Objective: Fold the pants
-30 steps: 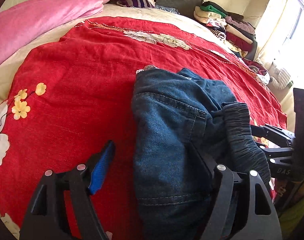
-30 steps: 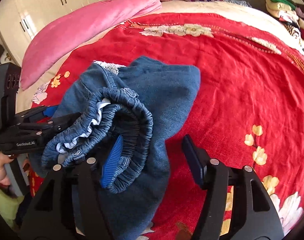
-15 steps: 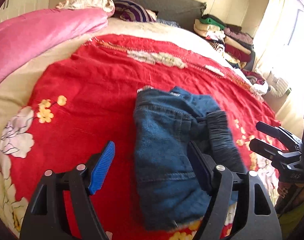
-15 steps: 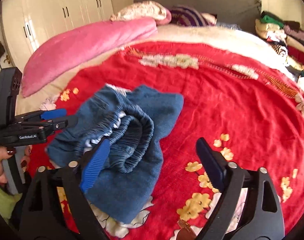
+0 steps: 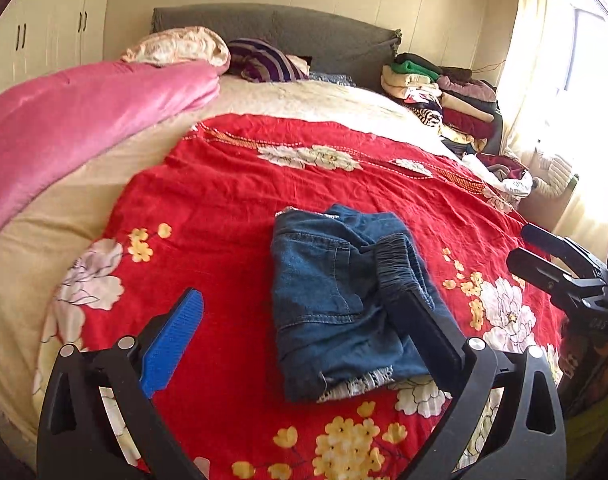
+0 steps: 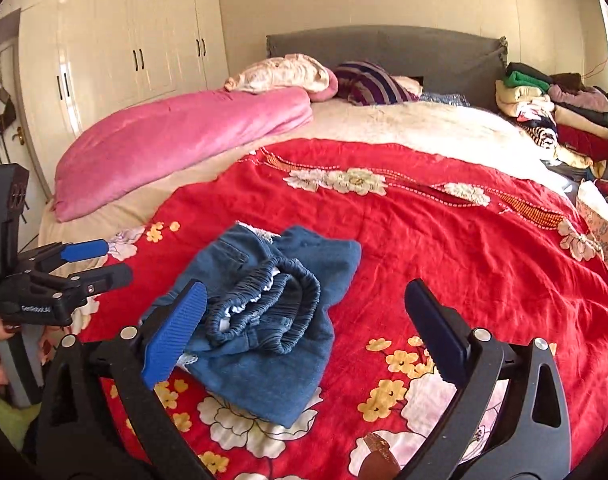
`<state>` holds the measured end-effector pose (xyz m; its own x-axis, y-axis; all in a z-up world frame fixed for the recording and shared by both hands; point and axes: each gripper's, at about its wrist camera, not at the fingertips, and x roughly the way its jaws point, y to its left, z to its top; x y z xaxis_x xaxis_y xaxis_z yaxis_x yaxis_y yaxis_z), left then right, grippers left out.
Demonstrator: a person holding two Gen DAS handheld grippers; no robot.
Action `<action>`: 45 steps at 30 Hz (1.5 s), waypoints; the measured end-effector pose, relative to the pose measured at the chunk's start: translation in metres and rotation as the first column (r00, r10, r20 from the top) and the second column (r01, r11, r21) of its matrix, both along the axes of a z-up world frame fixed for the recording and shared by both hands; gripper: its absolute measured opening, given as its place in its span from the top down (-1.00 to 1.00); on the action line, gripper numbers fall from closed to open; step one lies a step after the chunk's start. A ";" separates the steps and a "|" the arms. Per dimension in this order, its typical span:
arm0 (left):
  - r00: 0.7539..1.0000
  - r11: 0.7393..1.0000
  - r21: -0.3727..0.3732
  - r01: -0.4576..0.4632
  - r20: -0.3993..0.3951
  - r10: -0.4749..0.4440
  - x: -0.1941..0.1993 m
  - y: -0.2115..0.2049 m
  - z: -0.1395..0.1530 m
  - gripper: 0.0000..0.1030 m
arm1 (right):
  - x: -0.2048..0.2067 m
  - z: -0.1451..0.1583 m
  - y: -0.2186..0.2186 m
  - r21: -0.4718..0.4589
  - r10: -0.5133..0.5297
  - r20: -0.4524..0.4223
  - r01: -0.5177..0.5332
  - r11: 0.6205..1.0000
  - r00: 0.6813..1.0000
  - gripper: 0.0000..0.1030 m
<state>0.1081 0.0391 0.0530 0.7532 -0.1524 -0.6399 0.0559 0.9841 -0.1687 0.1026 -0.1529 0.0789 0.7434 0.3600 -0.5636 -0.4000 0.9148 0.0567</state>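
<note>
The blue denim pants point(image 5: 335, 296) lie folded into a small bundle on the red flowered bedspread point(image 5: 224, 200), elastic waistband on top; they also show in the right wrist view point(image 6: 264, 320). My left gripper point(image 5: 304, 332) is open and empty, held above and short of the bundle. My right gripper point(image 6: 304, 328) is open and empty, also pulled back from the bundle. The right gripper shows in the left wrist view point(image 5: 543, 256) to the right of the pants. The left gripper shows in the right wrist view point(image 6: 92, 264) to their left.
A pink quilt point(image 6: 176, 140) lies along the left side of the bed. Pillows point(image 6: 367, 80) rest at the grey headboard point(image 6: 383, 48). A stack of folded clothes point(image 6: 551, 112) sits at the back right. White wardrobes point(image 6: 124, 40) stand to the left.
Both grippers have let go of the pants and pulled back and up. The bundle now lies free on the bedspread.
</note>
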 end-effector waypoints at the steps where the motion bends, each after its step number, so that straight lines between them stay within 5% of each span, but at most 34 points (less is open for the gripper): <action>1: 1.000 1.000 0.003 -0.004 0.005 0.004 -0.004 0.000 0.003 -0.91 | -0.002 0.002 0.000 0.000 0.000 0.005 0.000 1.000 1.000 -0.82; 24: 1.000 0.999 0.052 -0.001 0.019 0.000 -0.067 -0.007 0.004 -0.91 | -0.069 0.012 -0.003 -0.017 -0.017 0.073 0.018 1.000 0.997 -0.82; 45: 0.995 0.999 0.035 -0.040 -0.091 0.043 -0.088 0.008 -0.040 -0.91 | -0.087 -0.049 -0.008 -0.066 -0.067 -0.092 0.062 0.996 0.994 -0.82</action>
<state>0.0200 0.0467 0.0129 0.6961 -0.0996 -0.7110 0.0006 0.9904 -0.1381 0.0159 -0.1612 0.0303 0.7068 0.2750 -0.6517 -0.3357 0.9414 0.0331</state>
